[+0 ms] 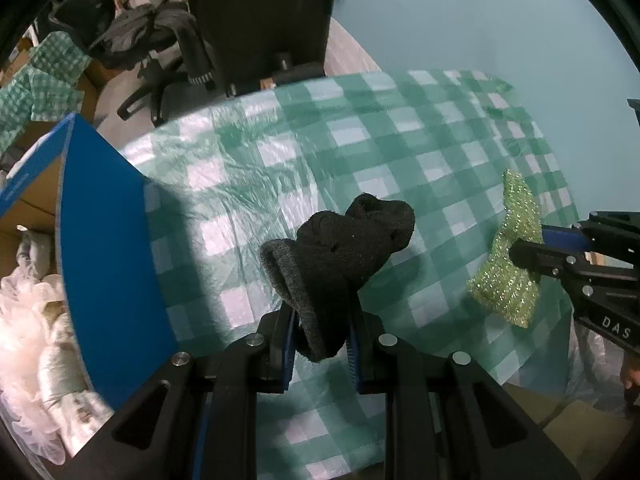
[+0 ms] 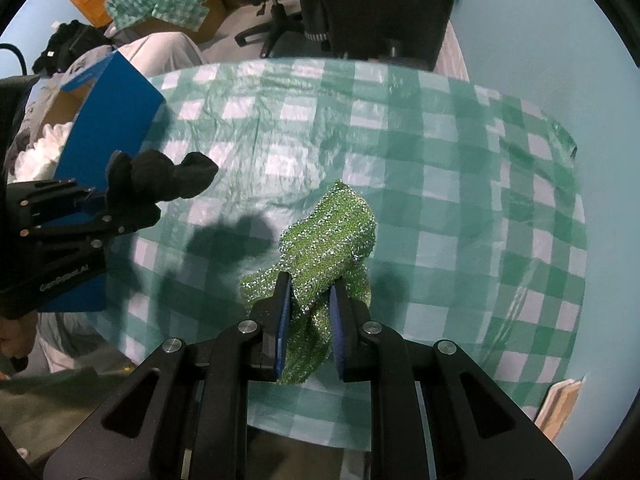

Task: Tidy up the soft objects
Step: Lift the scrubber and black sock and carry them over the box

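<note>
My left gripper is shut on a dark grey sock, which hangs crumpled above the green checked tablecloth. At the right edge of the left wrist view my right gripper pinches a sparkly green scrub cloth. In the right wrist view, my right gripper is shut on that green cloth, lifted off the tablecloth. The left gripper with the sock shows at the left there.
A blue cardboard box with white fluffy things inside stands at the table's left edge; the box also shows in the right wrist view. An office chair and a dark monitor-like panel stand beyond the table.
</note>
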`<action>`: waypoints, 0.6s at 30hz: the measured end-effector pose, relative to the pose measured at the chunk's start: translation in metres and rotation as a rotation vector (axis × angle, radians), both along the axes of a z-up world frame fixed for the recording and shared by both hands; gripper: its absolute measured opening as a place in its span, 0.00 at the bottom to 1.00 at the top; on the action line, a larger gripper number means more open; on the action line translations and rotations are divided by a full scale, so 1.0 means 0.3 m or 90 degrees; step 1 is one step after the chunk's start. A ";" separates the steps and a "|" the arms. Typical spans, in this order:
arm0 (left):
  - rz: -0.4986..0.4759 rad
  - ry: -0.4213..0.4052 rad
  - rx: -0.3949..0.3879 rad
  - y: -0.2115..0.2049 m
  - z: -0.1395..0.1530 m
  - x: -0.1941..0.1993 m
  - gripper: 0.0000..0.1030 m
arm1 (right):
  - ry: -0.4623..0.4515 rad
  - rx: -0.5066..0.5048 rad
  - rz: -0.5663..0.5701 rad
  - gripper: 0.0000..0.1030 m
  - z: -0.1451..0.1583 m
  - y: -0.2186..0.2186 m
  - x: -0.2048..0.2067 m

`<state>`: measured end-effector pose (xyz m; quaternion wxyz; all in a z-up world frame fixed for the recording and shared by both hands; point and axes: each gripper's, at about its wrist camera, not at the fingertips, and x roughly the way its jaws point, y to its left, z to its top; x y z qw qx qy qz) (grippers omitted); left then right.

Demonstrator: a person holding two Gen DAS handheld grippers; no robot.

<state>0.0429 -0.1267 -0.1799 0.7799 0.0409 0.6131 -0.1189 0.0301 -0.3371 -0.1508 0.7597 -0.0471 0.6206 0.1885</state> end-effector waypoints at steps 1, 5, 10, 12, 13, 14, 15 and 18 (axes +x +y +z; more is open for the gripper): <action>0.001 -0.004 -0.002 0.010 0.012 0.002 0.20 | -0.002 0.001 0.001 0.16 0.005 0.015 0.009; 0.008 -0.018 -0.004 0.026 0.060 0.003 0.20 | -0.014 0.008 0.005 0.16 0.054 0.023 0.022; 0.025 -0.035 -0.010 0.046 0.125 -0.003 0.20 | -0.029 0.019 0.012 0.16 0.104 0.067 0.053; 0.034 -0.041 -0.014 0.059 0.151 -0.008 0.20 | -0.035 0.025 0.018 0.16 0.123 0.082 0.060; 0.037 -0.043 -0.014 0.065 0.161 -0.009 0.20 | -0.038 0.027 0.021 0.16 0.133 0.089 0.063; 0.042 -0.045 -0.015 0.072 0.171 -0.012 0.20 | -0.041 0.029 0.024 0.16 0.141 0.098 0.068; 0.048 -0.047 -0.016 0.082 0.184 -0.014 0.20 | -0.043 0.032 0.028 0.16 0.153 0.105 0.071; 0.060 -0.056 -0.009 0.101 0.204 -0.022 0.20 | -0.052 0.037 0.041 0.16 0.178 0.137 0.081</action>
